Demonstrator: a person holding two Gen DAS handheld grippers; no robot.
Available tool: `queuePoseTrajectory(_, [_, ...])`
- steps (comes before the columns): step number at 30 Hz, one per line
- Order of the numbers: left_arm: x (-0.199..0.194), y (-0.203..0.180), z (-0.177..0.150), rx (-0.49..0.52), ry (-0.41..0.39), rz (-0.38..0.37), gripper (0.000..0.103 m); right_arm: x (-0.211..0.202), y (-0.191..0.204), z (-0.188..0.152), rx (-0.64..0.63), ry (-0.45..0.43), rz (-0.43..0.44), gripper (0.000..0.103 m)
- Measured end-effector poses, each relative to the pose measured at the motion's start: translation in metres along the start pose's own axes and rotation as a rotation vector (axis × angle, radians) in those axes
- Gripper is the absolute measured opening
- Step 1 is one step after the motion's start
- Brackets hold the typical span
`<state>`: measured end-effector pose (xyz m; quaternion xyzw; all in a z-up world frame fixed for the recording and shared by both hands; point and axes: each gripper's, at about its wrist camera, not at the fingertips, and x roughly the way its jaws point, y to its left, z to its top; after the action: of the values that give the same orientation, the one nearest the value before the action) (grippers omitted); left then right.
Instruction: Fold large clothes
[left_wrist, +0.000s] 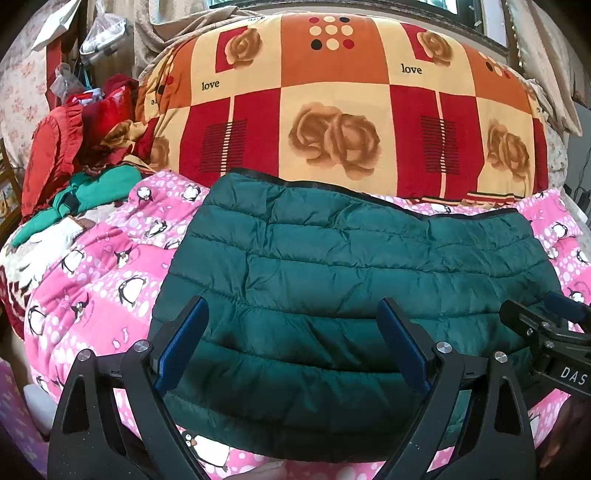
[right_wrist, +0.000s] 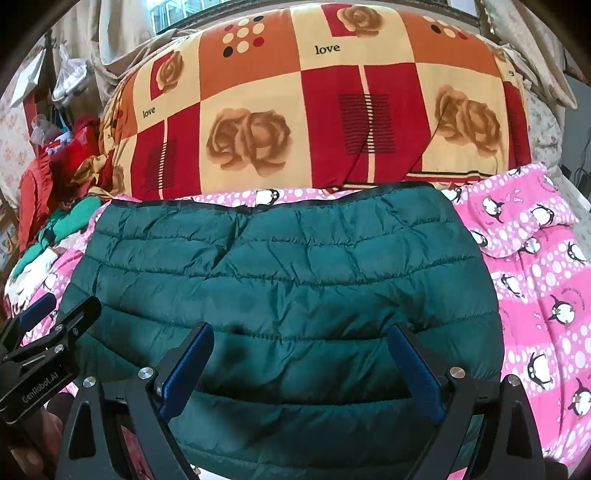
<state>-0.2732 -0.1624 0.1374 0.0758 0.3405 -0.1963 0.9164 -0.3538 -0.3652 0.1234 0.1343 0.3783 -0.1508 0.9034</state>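
Jacket (left_wrist: 351, 266), dark green and quilted, lies folded flat on the pink penguin blanket (left_wrist: 96, 280), ahead of and beneath my left gripper (left_wrist: 291, 314). From my left wrist, its jaws stand wide apart with nothing clamped; both blue pads (left_wrist: 183, 343) hover over the jacket's near half. My right gripper (left_wrist: 546, 314) shows at the right edge, beside the jacket's right side. A patchwork rose quilt (left_wrist: 332, 122) is piled behind.

From my right wrist, the jacket (right_wrist: 288, 266) fills the centre. My right gripper (right_wrist: 301, 341) is spread open, empty, above the jacket's near edge. My left gripper (right_wrist: 55, 314) enters at lower left, by the jacket's left border.
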Motion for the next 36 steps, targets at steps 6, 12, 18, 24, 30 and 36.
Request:
queuePoseTrajectory(6, [0.001, 0.002, 0.0, 0.0, 0.003, -0.001, 0.092, 0.003, 0.0, 0.0, -0.006, 0.007, -0.004, 0.094])
queuePoseTrajectory(12, [0.002, 0.003, -0.001, -0.001, 0.002, -0.003, 0.092, 0.005, 0.001, 0.0, -0.008, 0.01, -0.001, 0.094])
queuePoseTrajectory(18, [0.004, 0.003, -0.001, -0.003, 0.004, -0.005, 0.092, 0.006, 0.001, 0.0, -0.006, 0.01, -0.004, 0.094])
queuePoseTrajectory(24, [0.005, 0.004, -0.001, -0.003, 0.009, -0.005, 0.092, 0.009, -0.001, 0.001, -0.001, 0.016, -0.005, 0.094])
queuePoseTrajectory(30, [0.008, 0.003, 0.0, 0.0, 0.01, -0.001, 0.092, 0.012, -0.004, 0.001, 0.003, 0.023, -0.001, 0.094])
queuePoseTrajectory(36, [0.011, 0.001, 0.001, 0.001, 0.016, 0.0, 0.092, 0.013, -0.005, 0.002, 0.005, 0.021, -0.002, 0.094])
